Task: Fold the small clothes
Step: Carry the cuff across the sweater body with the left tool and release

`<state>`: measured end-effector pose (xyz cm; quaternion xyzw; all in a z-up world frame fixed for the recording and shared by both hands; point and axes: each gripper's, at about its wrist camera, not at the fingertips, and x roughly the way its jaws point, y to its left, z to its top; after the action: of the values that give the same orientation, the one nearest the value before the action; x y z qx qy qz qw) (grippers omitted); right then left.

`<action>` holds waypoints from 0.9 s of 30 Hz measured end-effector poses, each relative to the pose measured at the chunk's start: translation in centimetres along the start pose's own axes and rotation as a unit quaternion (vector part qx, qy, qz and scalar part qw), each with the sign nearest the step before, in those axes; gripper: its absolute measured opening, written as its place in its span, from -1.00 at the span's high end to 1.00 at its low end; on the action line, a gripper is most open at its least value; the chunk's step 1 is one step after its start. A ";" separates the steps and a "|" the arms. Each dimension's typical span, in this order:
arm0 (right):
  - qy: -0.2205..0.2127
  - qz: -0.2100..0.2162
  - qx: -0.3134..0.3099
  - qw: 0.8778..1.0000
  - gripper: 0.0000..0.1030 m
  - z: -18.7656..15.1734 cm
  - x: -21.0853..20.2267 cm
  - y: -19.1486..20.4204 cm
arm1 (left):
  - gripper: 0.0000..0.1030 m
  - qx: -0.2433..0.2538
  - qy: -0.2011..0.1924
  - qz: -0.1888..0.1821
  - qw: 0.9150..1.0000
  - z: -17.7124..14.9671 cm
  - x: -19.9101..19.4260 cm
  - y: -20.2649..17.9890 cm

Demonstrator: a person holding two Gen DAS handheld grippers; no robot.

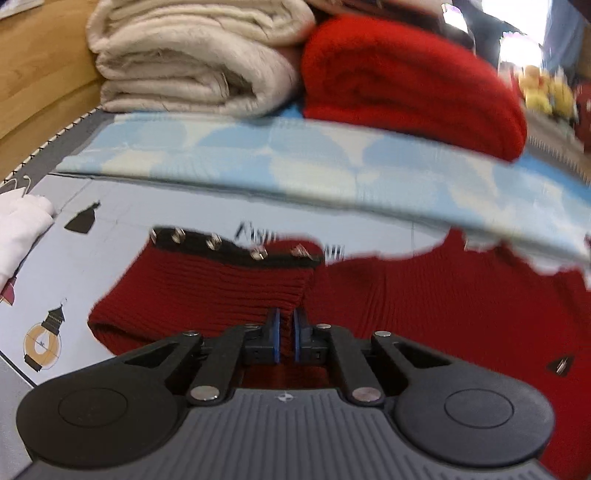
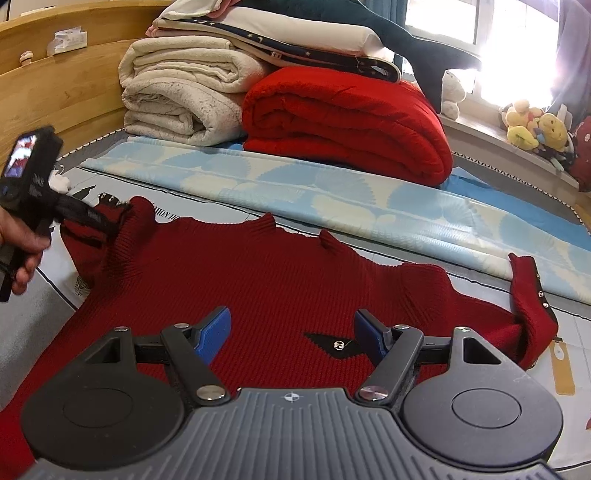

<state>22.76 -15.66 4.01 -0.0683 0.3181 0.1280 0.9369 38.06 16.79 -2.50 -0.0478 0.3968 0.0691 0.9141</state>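
Dark red sweater (image 2: 280, 280) lies spread flat on the bed (image 2: 33, 332), one sleeve out to each side. Left gripper (image 1: 285, 332) is pinched tight on the left sleeve (image 1: 207, 291); right gripper (image 2: 291, 332) hangs wide above the chest. Along the bed's far edge: one cream blanket (image 2: 177, 96), one bright red blanket (image 2: 347, 122), a blue-patterned cloth (image 2: 295, 188) before them.

Wooden headboard (image 2: 55, 88), bright window (image 2: 517, 33), sill (image 2: 480, 136)

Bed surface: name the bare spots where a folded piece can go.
Bare printed sheet shows between the red sweater's left sleeve and the white cloth. Crowded: blue patterned fabric, cream blanket and red blanket behind.
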 end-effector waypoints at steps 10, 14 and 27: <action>0.006 0.007 0.034 0.999 -0.45 0.0 0.4 -0.6 | 0.94 -0.042 -0.018 -0.092 0.995 2.5 -5.2 -2.6; 0.008 -0.010 0.057 0.998 -0.45 0.0 0.8 -1.4 | 0.94 0.011 0.001 -0.174 0.985 1.2 -7.1 -8.5; 0.050 -0.092 0.219 0.970 -0.45 -1.7 2.4 -7.0 | 0.70 0.037 0.088 -0.263 0.960 -3.0 -5.8 -16.6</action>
<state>25.59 -22.22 1.49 0.1031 0.3775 -0.0348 0.9196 34.71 -0.50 0.27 -0.1227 0.4512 -0.1930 0.8626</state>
